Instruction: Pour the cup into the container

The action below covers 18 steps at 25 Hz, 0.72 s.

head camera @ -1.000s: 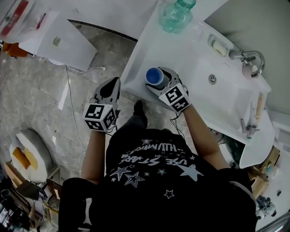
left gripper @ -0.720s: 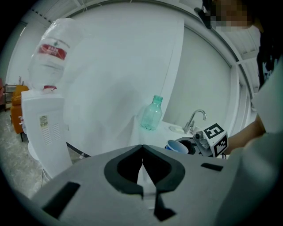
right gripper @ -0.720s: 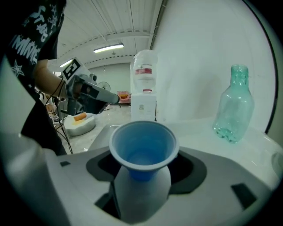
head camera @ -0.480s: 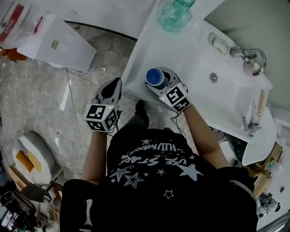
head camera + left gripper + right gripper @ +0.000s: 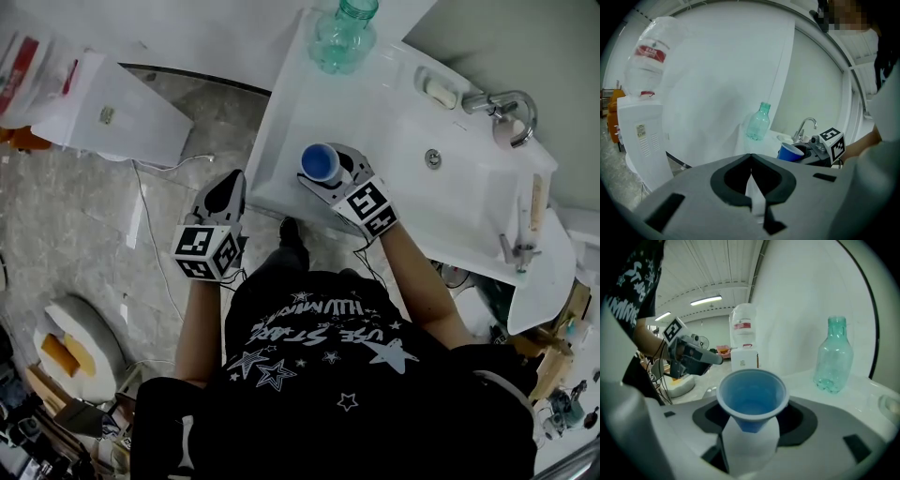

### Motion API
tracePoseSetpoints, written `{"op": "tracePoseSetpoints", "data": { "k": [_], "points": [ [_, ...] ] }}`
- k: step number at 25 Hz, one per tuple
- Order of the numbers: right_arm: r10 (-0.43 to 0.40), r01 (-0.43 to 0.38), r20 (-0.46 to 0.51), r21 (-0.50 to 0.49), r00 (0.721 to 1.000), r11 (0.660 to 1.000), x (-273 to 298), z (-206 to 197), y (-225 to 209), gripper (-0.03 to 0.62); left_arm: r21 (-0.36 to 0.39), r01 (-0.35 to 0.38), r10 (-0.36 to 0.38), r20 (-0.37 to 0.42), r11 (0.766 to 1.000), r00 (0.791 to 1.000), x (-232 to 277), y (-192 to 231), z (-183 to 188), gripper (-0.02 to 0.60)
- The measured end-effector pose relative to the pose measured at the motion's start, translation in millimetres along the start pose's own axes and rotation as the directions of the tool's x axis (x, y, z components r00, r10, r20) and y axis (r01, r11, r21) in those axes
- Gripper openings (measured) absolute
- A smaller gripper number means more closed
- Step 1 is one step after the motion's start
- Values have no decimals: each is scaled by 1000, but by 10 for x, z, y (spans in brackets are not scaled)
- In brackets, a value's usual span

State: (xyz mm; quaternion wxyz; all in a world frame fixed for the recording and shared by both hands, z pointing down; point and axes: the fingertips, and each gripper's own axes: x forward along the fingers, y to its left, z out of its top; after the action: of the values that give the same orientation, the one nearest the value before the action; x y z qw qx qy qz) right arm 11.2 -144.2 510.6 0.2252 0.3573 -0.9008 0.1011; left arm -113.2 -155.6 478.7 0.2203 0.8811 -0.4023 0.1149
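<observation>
Blue cup (image 5: 751, 397), between closing jaws, right gripper (image 5: 752, 426)

Your left gripper (image 5: 231, 184) is held out front, jaws together, empty. Your right arm is extended, right gripper (image 5: 336, 172) jaws closing on the cup (image 5: 321, 161) between them.

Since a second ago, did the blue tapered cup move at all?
No. The blue tapered cup stands just as near the front edge of the white sink counter and the round metal drain as before.

The cup (image 5: 321, 162) is blue, the bottle (image 5: 339, 37) pale green, the counter (image 5: 394, 103) white; the black shirt (image 5: 328, 384) has white stars.
</observation>
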Motion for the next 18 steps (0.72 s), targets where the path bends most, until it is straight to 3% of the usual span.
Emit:
{"op": "tracePoseSetpoints", "data": {
  "k": [7,18],
  "points": [
    [-91,87,69,65,993,994,-291,428,-415,285,10,36,-37,33,999,999,149,30,300,12],
    [-214,202,74,141,974,969,-686,1014,-1197,284,87,136,-143,81,987,986,551,-29,1000,12]
  ]
}}
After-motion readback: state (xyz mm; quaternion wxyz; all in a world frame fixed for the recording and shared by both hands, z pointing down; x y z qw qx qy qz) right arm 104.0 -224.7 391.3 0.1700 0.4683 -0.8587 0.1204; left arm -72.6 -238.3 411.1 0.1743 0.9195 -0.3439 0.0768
